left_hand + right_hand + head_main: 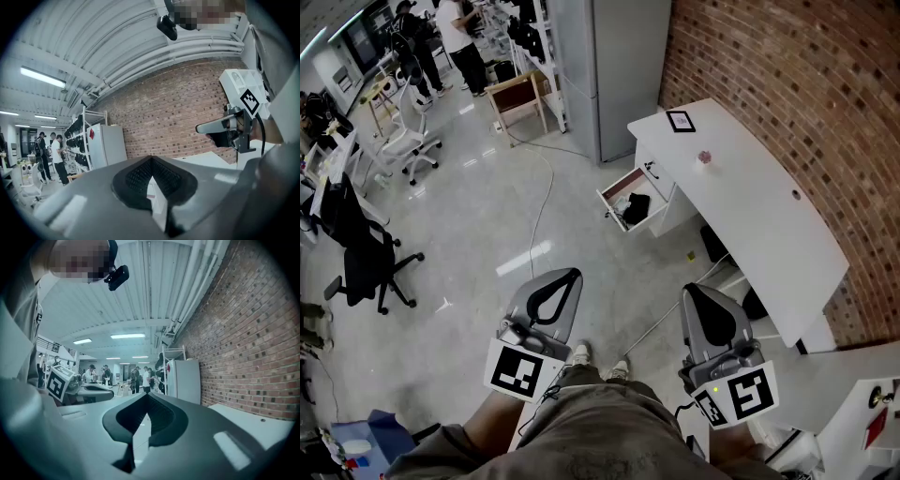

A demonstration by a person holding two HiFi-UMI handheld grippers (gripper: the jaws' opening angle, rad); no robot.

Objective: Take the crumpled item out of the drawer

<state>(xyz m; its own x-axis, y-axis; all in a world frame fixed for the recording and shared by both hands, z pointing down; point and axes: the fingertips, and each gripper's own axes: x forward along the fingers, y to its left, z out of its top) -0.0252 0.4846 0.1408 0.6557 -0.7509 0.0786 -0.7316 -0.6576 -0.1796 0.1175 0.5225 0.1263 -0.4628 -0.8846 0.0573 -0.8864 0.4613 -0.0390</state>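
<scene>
Op: What's unclear round the desk [769, 216]?
Obs: Drawer [619, 190] open at desk's far end: dark lump [636, 208] in it, too small to ID. Drawer's back is hidden under the desktop.
Op: On top?
Obs: Pinkish bit [705, 157], far end too, can't tell what. Dark stuff [713, 246] below the desk, mostly covered by its top.
Op: Nearer me?
Obs: Well short of the desk, your hands sit hidden behind left gripper [570, 275] & right gripper [691, 291]; your legs cut off at btm edge.
</scene>
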